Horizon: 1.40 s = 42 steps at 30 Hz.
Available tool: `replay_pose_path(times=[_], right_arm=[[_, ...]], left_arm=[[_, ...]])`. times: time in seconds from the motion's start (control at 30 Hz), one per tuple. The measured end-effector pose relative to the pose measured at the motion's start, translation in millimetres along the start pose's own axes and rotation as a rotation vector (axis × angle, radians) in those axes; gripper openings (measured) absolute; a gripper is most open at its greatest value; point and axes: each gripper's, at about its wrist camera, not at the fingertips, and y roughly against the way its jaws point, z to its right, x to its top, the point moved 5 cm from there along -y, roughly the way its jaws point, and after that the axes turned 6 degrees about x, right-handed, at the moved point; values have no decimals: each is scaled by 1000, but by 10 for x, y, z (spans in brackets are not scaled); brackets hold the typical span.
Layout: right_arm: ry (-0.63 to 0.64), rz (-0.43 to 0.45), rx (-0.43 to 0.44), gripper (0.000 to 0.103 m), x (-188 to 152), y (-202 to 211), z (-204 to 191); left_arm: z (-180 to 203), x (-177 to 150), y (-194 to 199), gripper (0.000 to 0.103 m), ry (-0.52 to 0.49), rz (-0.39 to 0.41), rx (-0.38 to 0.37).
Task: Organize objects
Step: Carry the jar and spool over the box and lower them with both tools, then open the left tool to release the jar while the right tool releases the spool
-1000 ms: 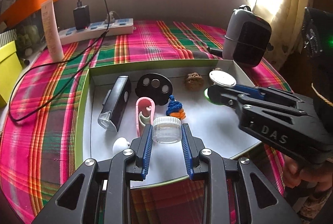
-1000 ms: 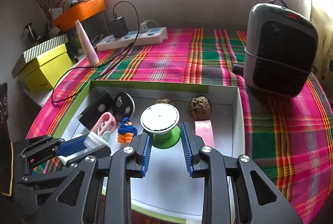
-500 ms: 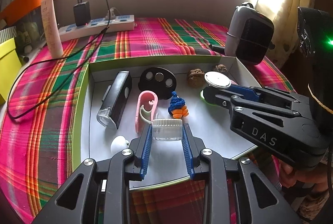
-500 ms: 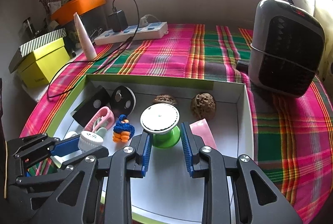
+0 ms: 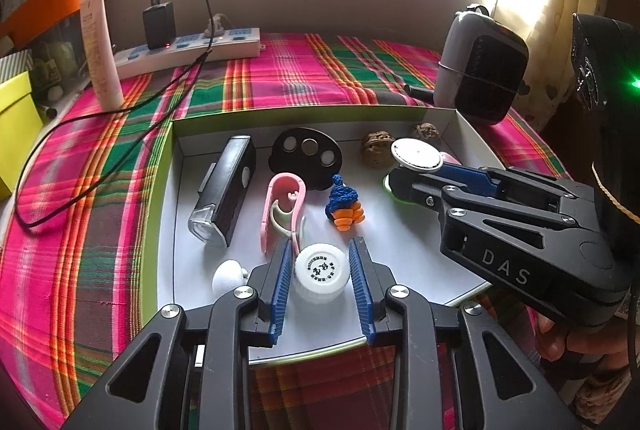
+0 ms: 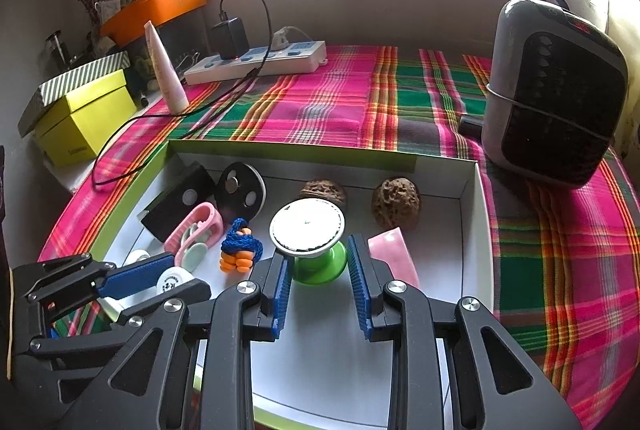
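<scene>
A small clear jar with a white lid (image 5: 320,270) sits between the blue pads of my left gripper (image 5: 320,270), low over the front of the white tray (image 5: 168,190). Its lid faces the camera. The jaws are opening, though the pads still touch the jar's sides. My right gripper (image 6: 318,270) is shut on a green stand with a round white top (image 6: 307,226), held over the tray's middle. From the left wrist, the right gripper (image 5: 416,178) reaches in from the right. From the right wrist, the left gripper (image 6: 152,282) shows at lower left.
In the tray lie a black light (image 5: 228,190), a black oval disc (image 5: 306,154), a pink clip (image 5: 282,206), a blue-and-orange knit piece (image 5: 342,206), two walnuts (image 6: 396,206), a pink card (image 6: 394,254) and a white knob (image 5: 228,276). A heater (image 6: 556,110), power strip (image 6: 256,62), tube (image 6: 166,70) and yellow box (image 6: 84,118) surround it.
The jar between my left pads has sunk lower and tipped, so its lid now faces the camera instead of its side. The right gripper and its green stand look unchanged.
</scene>
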Motion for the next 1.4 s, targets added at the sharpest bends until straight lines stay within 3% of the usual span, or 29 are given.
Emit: replay_pose_path(times=[0.23, 0.4, 1.4], right_arm=[[3, -8, 0, 29, -13, 0, -12], [3, -12, 3, 37, -17, 18, -31], [19, 43, -6, 42, -147, 360, -227]], left_arm=[[-14, -4, 20, 28, -2, 3, 8], [-17, -1, 44, 30, -2, 6, 5], [-50, -101, 371, 35, 4, 50, 47]])
